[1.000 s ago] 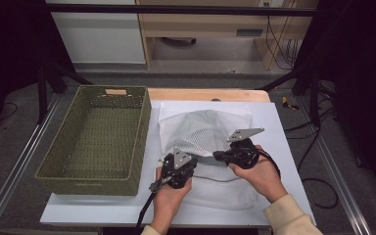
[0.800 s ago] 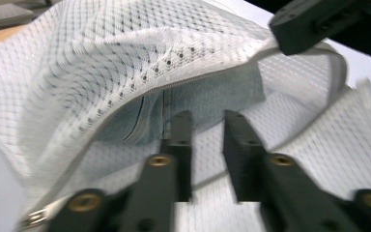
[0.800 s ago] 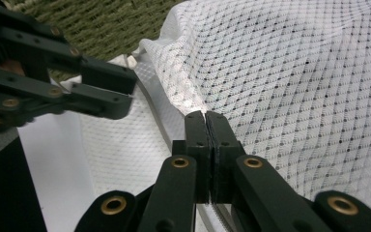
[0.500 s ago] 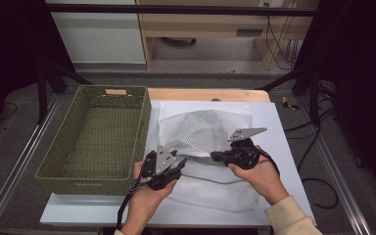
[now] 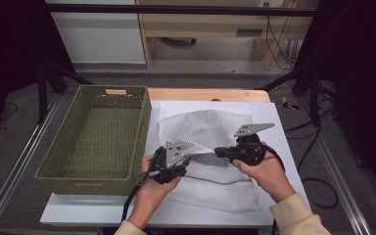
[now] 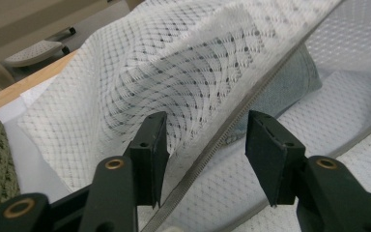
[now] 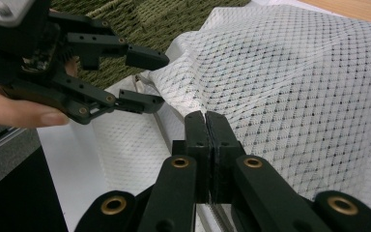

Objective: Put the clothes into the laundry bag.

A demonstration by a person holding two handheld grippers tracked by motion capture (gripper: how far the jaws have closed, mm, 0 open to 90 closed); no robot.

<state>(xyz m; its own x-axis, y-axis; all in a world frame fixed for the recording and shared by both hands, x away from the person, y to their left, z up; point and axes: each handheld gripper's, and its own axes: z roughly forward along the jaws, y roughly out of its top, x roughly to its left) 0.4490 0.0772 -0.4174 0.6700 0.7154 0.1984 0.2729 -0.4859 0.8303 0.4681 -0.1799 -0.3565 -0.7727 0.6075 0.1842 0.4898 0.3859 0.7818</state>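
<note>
A white mesh laundry bag (image 5: 203, 147) is being kept lifted near the tabletop's middle, its zipper edge being pinched by the right tongs (image 7: 206, 121). The left tongs (image 6: 205, 145) have just been opening and are being held spread around that edge, beside the green wicker basket (image 5: 98, 142).
</note>
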